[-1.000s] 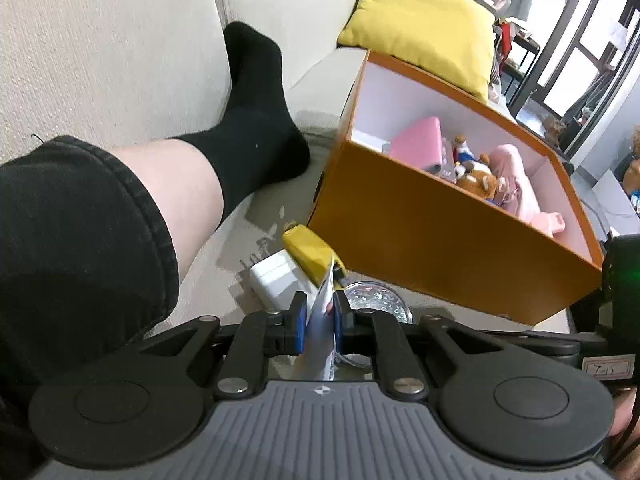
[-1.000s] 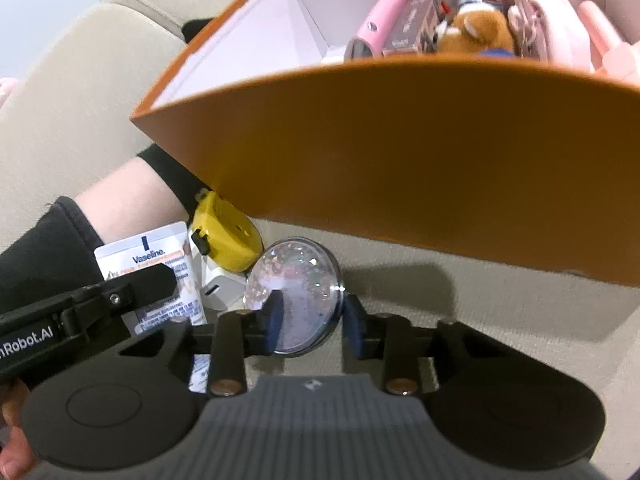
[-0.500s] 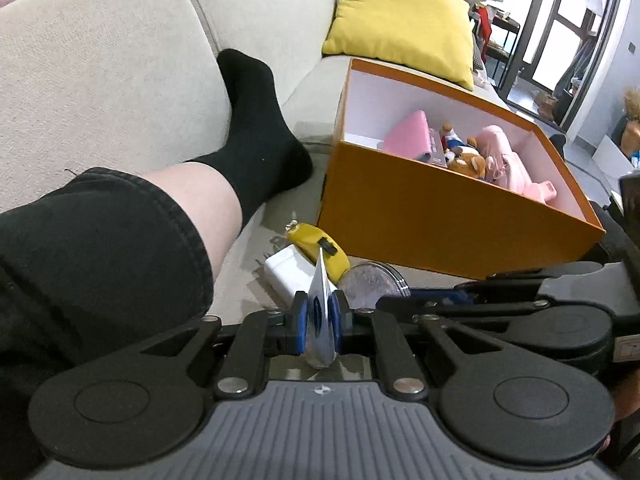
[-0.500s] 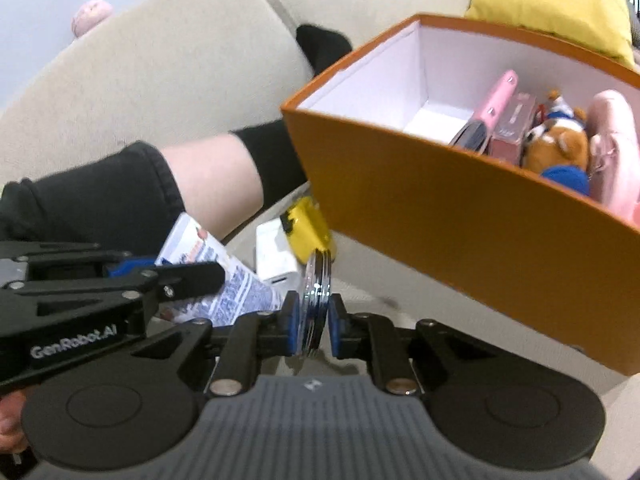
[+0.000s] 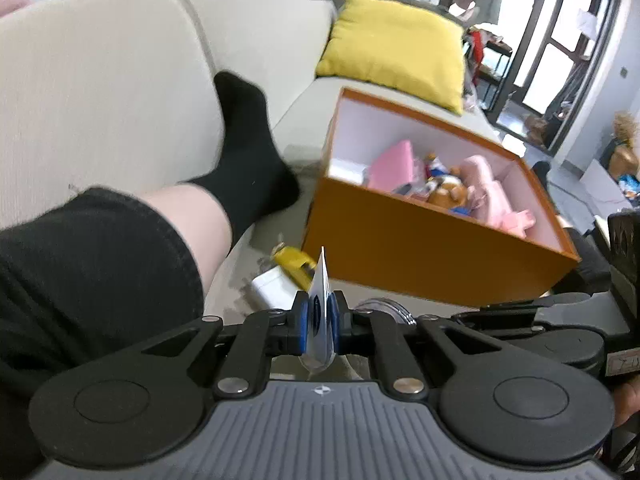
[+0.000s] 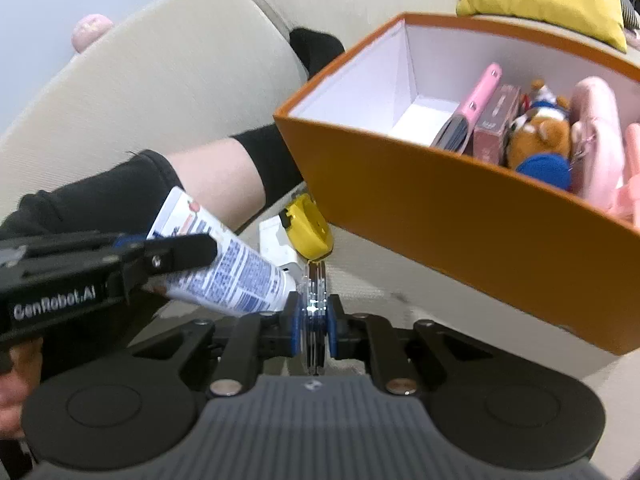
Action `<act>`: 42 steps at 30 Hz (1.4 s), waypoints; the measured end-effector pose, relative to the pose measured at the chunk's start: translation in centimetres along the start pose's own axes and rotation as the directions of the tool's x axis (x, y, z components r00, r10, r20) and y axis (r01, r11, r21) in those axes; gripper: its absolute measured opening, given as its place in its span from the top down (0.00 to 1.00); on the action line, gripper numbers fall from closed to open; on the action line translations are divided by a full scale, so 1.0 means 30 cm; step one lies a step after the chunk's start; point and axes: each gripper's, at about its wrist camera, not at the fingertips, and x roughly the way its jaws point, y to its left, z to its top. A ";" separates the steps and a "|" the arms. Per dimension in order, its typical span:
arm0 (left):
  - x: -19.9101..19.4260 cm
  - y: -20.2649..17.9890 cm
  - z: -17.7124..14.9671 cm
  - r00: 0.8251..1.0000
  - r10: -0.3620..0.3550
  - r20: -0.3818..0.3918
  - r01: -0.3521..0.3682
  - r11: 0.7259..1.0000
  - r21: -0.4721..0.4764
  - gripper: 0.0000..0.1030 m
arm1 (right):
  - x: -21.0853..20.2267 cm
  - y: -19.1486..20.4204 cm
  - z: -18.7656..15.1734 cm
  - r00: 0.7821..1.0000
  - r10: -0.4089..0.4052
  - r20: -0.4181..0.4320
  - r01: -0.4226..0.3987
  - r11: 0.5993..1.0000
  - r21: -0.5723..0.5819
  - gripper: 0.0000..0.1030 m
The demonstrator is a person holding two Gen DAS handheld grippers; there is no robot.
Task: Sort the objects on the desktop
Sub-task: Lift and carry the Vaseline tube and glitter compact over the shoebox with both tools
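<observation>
We had left gripper [image 5: 319,322] clamped tight on white tube [image 6: 224,264], tube flat between jaws. Right gripper [image 6: 315,326] closing on clear round disc [image 6: 316,292], edge-on, maybe compact. Beyond jaws: yellow tape measure [image 6: 310,228], white charger [image 5: 272,286]. Farther, right: orange box [image 6: 460,216].

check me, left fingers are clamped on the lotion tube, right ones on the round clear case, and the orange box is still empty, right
Not quite: the orange box is not empty. The right wrist view shows a plush bear, a pink case and other pink items inside. The grips on the lotion tube and round clear case are right.
</observation>
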 end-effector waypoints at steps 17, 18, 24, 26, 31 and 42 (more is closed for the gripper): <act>-0.110 -0.132 0.248 0.978 -0.138 0.155 0.122 0.986 0.113 0.89 | -0.400 0.007 0.206 0.973 0.011 0.232 0.010 0.996 -0.087 0.87; -0.107 -0.141 0.264 0.977 -0.142 0.161 0.123 0.985 0.123 0.89 | -0.406 0.004 0.225 0.969 -0.005 0.247 0.028 0.996 -0.090 0.87; -0.045 -0.162 0.361 0.976 -0.136 0.171 0.113 0.984 0.140 0.89 | -0.363 -0.072 0.339 0.966 -0.055 0.252 0.065 0.997 -0.034 0.87; -0.027 -0.156 0.386 0.976 -0.134 0.173 0.110 0.984 0.142 0.89 | -0.318 -0.108 0.375 0.968 -0.077 0.238 0.081 0.997 -0.008 0.87; 0.031 -0.146 0.448 0.977 -0.135 0.165 0.108 0.981 0.158 0.89 | -0.202 -0.201 0.447 0.981 -0.080 0.179 0.069 0.995 0.068 0.87; 0.181 -0.149 0.537 0.986 -0.127 0.107 0.104 0.974 0.203 0.89 | 0.036 -0.348 0.573 0.997 0.012 0.071 -0.027 0.975 0.223 0.87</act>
